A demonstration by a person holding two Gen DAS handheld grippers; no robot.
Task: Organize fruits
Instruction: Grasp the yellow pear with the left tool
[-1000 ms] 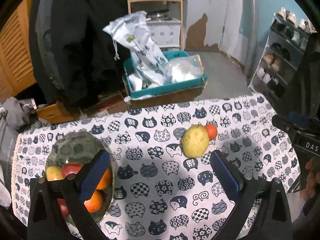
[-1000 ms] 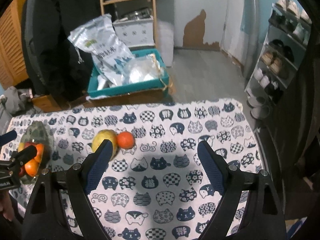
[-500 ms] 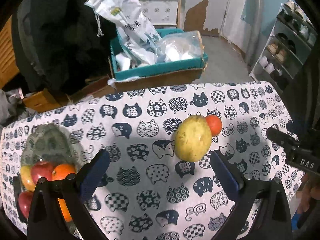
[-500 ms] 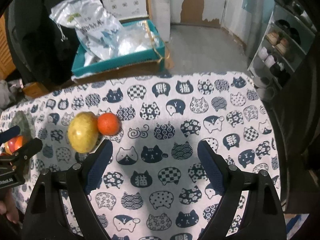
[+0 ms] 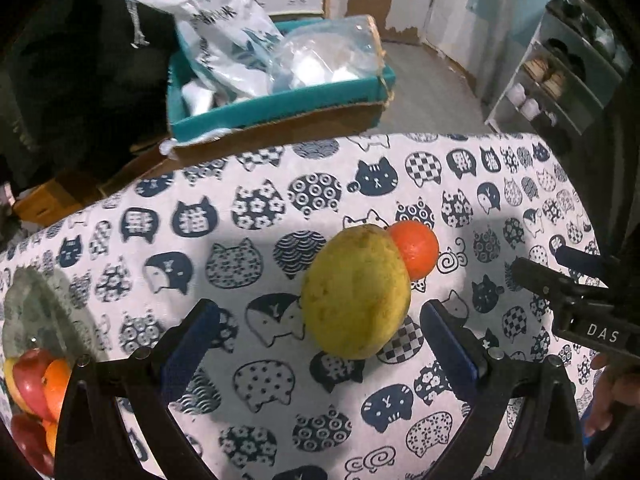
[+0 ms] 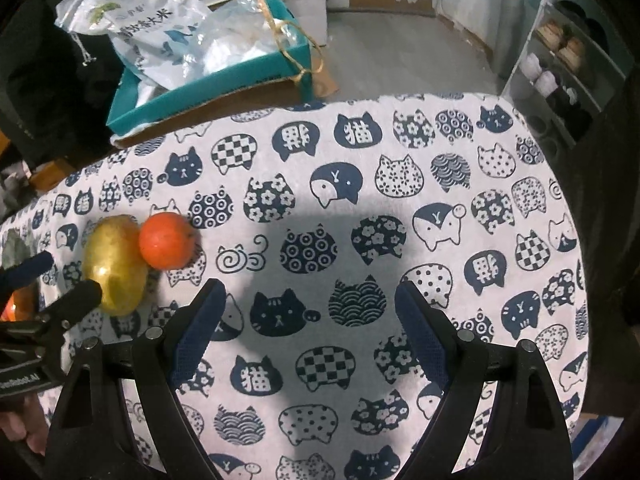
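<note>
A big yellow-green fruit (image 5: pixel 356 292) lies on the cat-print tablecloth (image 5: pixel 260 216), touching a small orange (image 5: pixel 416 250) behind it on the right. My left gripper (image 5: pixel 318 340) is open, its blue pads just short of the yellow fruit on either side. A glass bowl (image 5: pixel 36 312) at the far left holds red apples (image 5: pixel 30 380) and oranges (image 5: pixel 56 376). My right gripper (image 6: pixel 308 328) is open and empty over bare cloth, right of the yellow fruit (image 6: pixel 114 266) and the orange (image 6: pixel 166 242).
A teal box (image 5: pixel 280 104) with plastic bags (image 5: pixel 224 40) stands beyond the table's far edge. A shoe rack (image 5: pixel 560 68) stands at the right. The right gripper shows at the right edge of the left wrist view (image 5: pixel 576 300).
My left gripper has moved forward and right, from beside the bowl toward the yellow fruit, which now sits between its pads. My right gripper has moved forward and lower over the cloth.
</note>
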